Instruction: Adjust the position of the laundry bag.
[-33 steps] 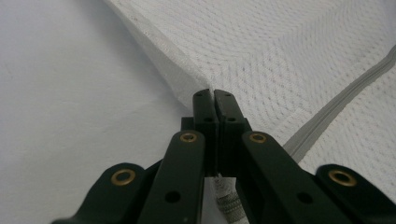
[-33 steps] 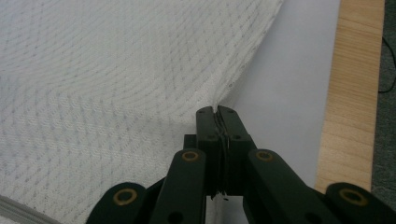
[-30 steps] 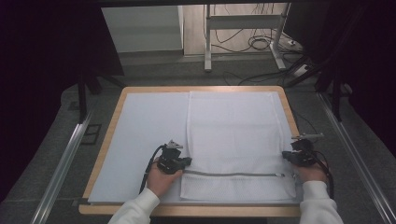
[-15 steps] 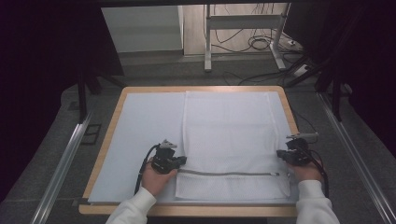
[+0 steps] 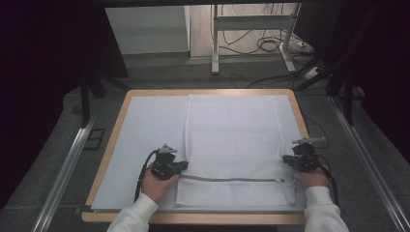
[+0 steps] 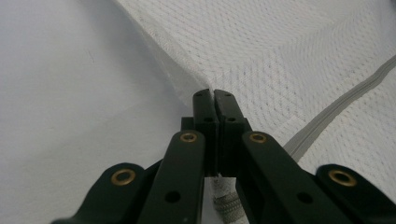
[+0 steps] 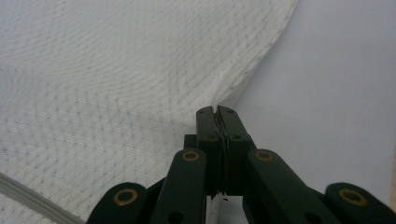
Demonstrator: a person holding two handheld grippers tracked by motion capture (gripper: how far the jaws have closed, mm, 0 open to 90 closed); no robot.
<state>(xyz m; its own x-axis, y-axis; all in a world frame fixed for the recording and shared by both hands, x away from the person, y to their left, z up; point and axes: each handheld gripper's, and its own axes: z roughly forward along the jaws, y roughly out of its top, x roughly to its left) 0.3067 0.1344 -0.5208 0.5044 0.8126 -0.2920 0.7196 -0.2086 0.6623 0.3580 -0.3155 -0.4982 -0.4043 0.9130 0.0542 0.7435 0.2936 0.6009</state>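
The mesh laundry bag (image 5: 232, 140) is white woven netting with a grey zipper (image 5: 232, 180) – matt, dimpled; the table's (image 5: 116, 125) rim is pale wood.

The mesh bag (image 5: 232, 140) is white with a fine honeycomb weave, crossed by a pale grey zipper (image 5: 232, 180). It lies on a plain pale blue-white sheet (image 5: 150, 130) over a light wooden counter (image 5: 111, 140). Each hand-held gripper (image 5: 167, 166) is black, with brass-coloured rivets.

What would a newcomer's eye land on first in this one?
A white mesh laundry bag lies flat on the pale mat that covers the table, with a grey zipper across its near end. The left gripper and the right gripper each pinch a side edge of the bag, fingers shut on the fabric.
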